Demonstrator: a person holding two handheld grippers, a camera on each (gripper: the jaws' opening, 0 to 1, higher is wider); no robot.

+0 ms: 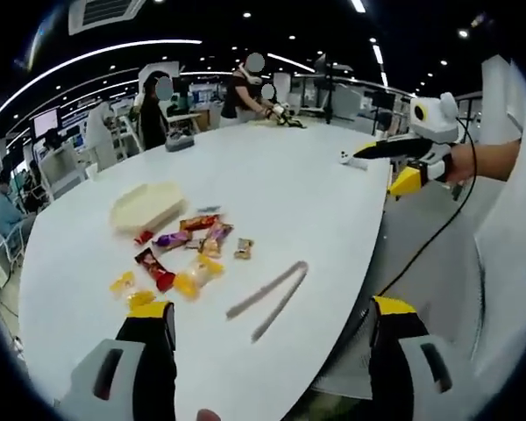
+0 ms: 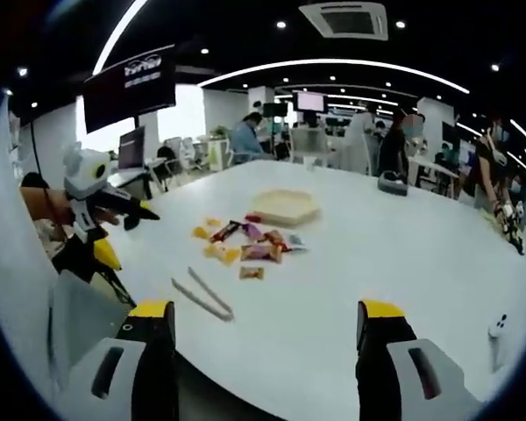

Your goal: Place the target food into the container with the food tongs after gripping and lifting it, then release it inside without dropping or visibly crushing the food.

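On a big white table (image 1: 272, 184) lie several wrapped snacks (image 1: 193, 250) in a loose pile, a pale shallow container (image 1: 147, 206) behind them, and grey food tongs (image 1: 270, 299) nearer the edge. My left gripper (image 1: 272, 338) is open, held over the table's near edge just short of the tongs. In the right gripper view the snacks (image 2: 245, 241), the container (image 2: 285, 207) and the tongs (image 2: 202, 295) lie ahead of my right gripper (image 2: 267, 338), which is open and holds nothing. The right gripper (image 1: 403, 158) reaches in from the right of the left gripper view; the left gripper (image 2: 101, 215) enters the right gripper view from the left.
A small white object (image 1: 344, 157) lies near the table's right edge. A dark object (image 1: 180, 143) rests at the far end. Several people stand or sit around the far side among desks and screens. A black cable (image 1: 438, 228) hangs beside the table.
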